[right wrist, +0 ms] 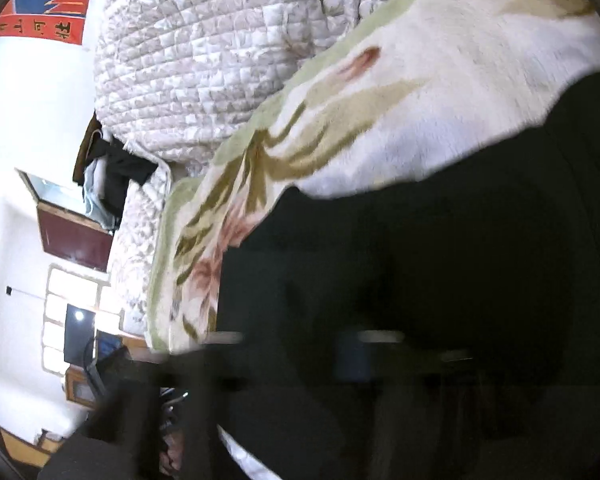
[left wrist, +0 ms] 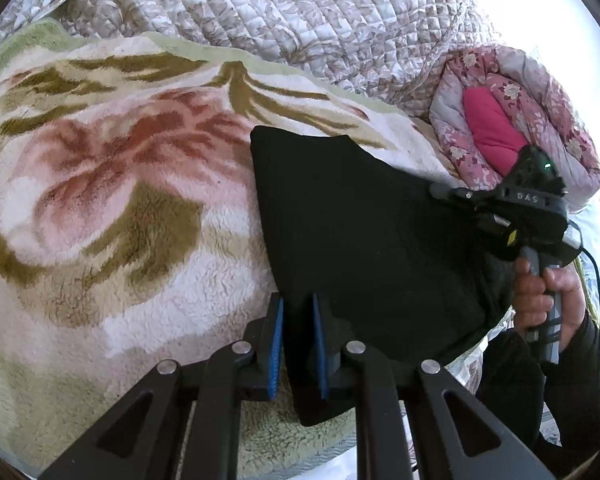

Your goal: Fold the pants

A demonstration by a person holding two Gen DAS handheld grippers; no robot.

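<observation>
From the left tongs' camera, the black pants (left wrist: 356,240) lie on a fluffy flower blanket (left wrist: 100,200) on the bed, already folded into a thick, wide piece. The left tongs (left wrist: 298,350) sit at the near edge of the pants, their blue pads (left wrist: 276,352) a small way apart with a bit of the black cloth between them. The pads look to be pinching that edge, but a little gap shows, so the hold may be loose. On the far side a hand (left wrist: 540,300) holds the right tongs (left wrist: 440,191), whose tip rests against the other edge of the pants; their opening cannot be made out from here. Behind are a gray quilt (left wrist: 300,8) and a rolled pink quilt (left wrist: 520,120). From the right tongs' camera, everything is blurry and tipped sideways. The pants (right wrist: 420,280) fill most of the view, dark and very close, with the blanket (right wrist: 420,100) above them. The tongs themselves are too smeared to tell whether they are open or closed. It looks like one more fold is in hand. Next, both sides likely need a firm hold, then a lift and a lay over so the edges line up.
</observation>
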